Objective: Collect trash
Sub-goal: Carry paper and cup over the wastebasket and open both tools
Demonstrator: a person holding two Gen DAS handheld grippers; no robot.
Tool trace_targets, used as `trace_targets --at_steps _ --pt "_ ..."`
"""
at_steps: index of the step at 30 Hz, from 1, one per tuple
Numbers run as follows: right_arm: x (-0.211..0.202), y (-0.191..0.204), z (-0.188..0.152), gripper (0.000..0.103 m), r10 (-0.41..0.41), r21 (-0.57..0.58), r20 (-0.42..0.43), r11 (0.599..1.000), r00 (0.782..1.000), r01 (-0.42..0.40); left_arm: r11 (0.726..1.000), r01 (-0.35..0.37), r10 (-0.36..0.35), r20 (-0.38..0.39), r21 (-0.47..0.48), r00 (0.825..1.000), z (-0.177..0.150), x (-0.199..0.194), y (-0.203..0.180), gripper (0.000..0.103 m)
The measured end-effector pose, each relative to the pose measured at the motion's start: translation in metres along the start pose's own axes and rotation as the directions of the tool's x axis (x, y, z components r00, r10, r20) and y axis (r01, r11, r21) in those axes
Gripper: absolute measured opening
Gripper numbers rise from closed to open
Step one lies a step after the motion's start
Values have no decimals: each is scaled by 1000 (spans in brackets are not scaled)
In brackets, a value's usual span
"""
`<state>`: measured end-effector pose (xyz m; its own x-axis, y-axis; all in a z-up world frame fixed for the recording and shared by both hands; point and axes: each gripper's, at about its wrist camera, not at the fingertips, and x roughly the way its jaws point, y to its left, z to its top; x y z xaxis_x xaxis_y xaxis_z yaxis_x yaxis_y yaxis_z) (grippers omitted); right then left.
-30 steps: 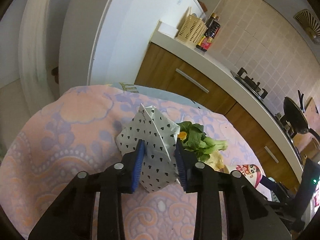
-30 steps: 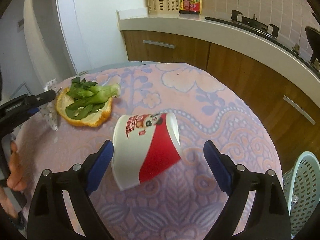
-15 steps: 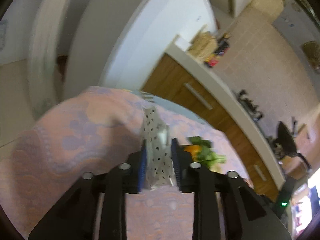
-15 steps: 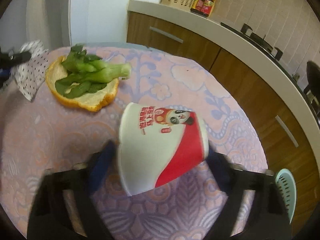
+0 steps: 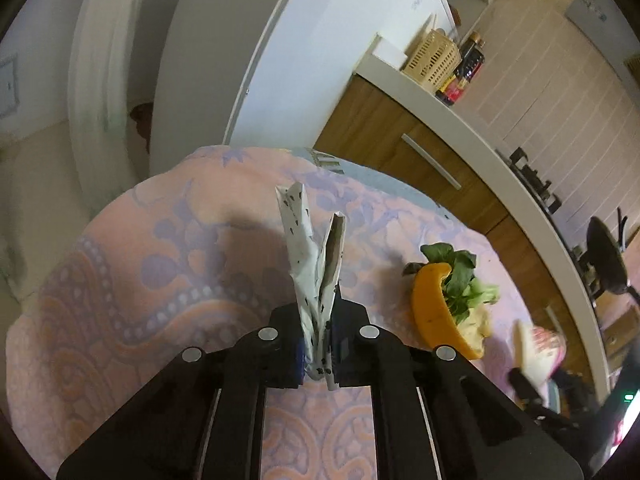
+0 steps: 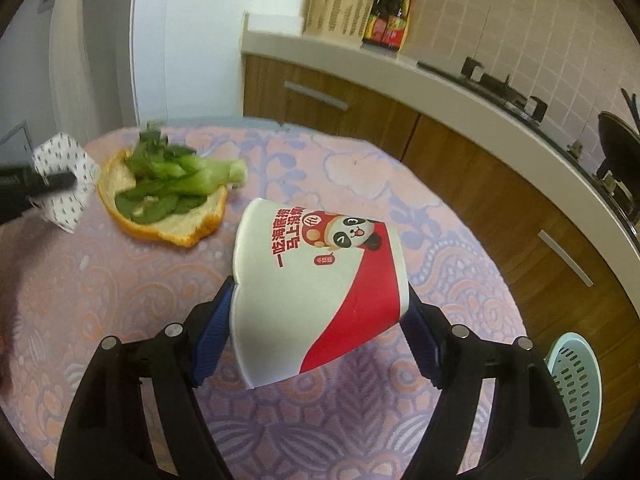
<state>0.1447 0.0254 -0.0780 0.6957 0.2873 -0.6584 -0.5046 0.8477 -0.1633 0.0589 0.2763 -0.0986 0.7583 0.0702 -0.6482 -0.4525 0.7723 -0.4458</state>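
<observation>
Pink patterned tablecloth (image 6: pixel 304 160) is showing bare room around one orange peel (image 6: pixel 168 228) holding greens. One spotted paper (image 5: pixel 316 280) is sitting flattened between the clamped left gripper (image 5: pixel 318 350). One paper cup (image 6: pixel 316 292), on its side, is being squeezed by the right gripper (image 6: pixel 316 340).

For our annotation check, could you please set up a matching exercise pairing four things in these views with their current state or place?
Things:
1. spotted white paper wrapper
2. red-and-white paper cup
3. green leafy vegetable
4. pale green perforated plastic basket

States:
A. lying on orange peel
B. beyond the table's edge
C. pinched in left gripper
D. between right gripper's pads

Pairs: 1-C, 2-D, 3-A, 4-B
</observation>
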Motion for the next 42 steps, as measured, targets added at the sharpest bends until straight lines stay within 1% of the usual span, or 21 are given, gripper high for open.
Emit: trace_targets --at_steps 2,4,6,8,11,14,16,18,20,22,23,25,26,27,28,29,31,32,35,38,42 --pt "-15 -3 -2 73 20 13 72 1000 997 -21 1000 -12 12 19 20 1000 -1 -2 -3 4" --pt "-27 -6 -5 73 29 22 123 999 992 -32 1000 5 -7 44 31 999 -1 -8 -5 4" --pt "-33 -10 -6 73 30 34 142 999 989 -35 999 27 -31 75 45 997 0 -15 -9 4" --pt "-39 -18 -8 73 32 59 150 997 988 -41 996 36 -45 104 80 994 -3 -25 -19 4" --pt "-48 -43 -16 73 76 149 135 984 988 -97 988 70 -85 107 137 991 -12 -45 -38 4" --pt "-67 -65 -30 73 56 199 150 976 987 -85 975 95 -118 105 203 987 -20 -65 -64 4" --pt "-87 -87 -41 73 34 231 169 970 985 -73 961 131 -160 101 244 982 -23 -80 -84 4" --pt "-109 -115 -51 73 -10 270 189 962 982 -42 943 169 -205 99 288 974 -25 -93 -110 4" --pt "-127 -142 -57 73 -62 304 199 953 978 -1 918 221 -261 81 328 962 -28 -102 -139 4" --pt "-141 -162 -61 73 -115 329 199 943 973 44 894 246 -290 64 374 955 -36 -106 -167 4" --pt "-152 -176 -65 73 -157 347 200 935 967 80 874 255 -302 51 414 952 -41 -109 -188 4" --pt "-165 -197 -71 73 -204 377 201 919 958 116 841 281 -328 21 463 945 -54 -110 -216 4" --pt "-169 -205 -74 73 -218 390 200 912 955 126 814 304 -346 -9 495 938 -62 -111 -237 4" --pt "-176 -219 -79 73 -246 414 193 898 950 148 794 321 -356 -34 516 934 -68 -110 -254 4" --pt "-179 -225 -83 73 -262 426 187 890 947 162 780 335 -363 -54 529 930 -75 -110 -265 4" --pt "-182 -233 -86 73 -280 440 178 880 943 178 755 364 -377 -94 546 922 -83 -109 -286 4" --pt "-185 -252 -96 73 -309 470 158 859 938 204 720 401 -391 -146 567 909 -95 -104 -316 4" --pt "-185 -259 -100 73 -319 484 146 848 936 214 700 413 -390 -172 582 905 -103 -101 -332 4" --pt "-180 -289 -118 73 -337 542 98 808 937 233 659 435 -380 -228 613 897 -119 -87 -370 4" --pt "-170 -324 -142 73 -331 612 32 753 943 244 611 441 -345 -280 657 896 -143 -68 -412 4" --pt "-156 -357 -171 73 -322 673 -43 690 946 265 557 461 -304 -347 691 887 -171 -42 -457 4"
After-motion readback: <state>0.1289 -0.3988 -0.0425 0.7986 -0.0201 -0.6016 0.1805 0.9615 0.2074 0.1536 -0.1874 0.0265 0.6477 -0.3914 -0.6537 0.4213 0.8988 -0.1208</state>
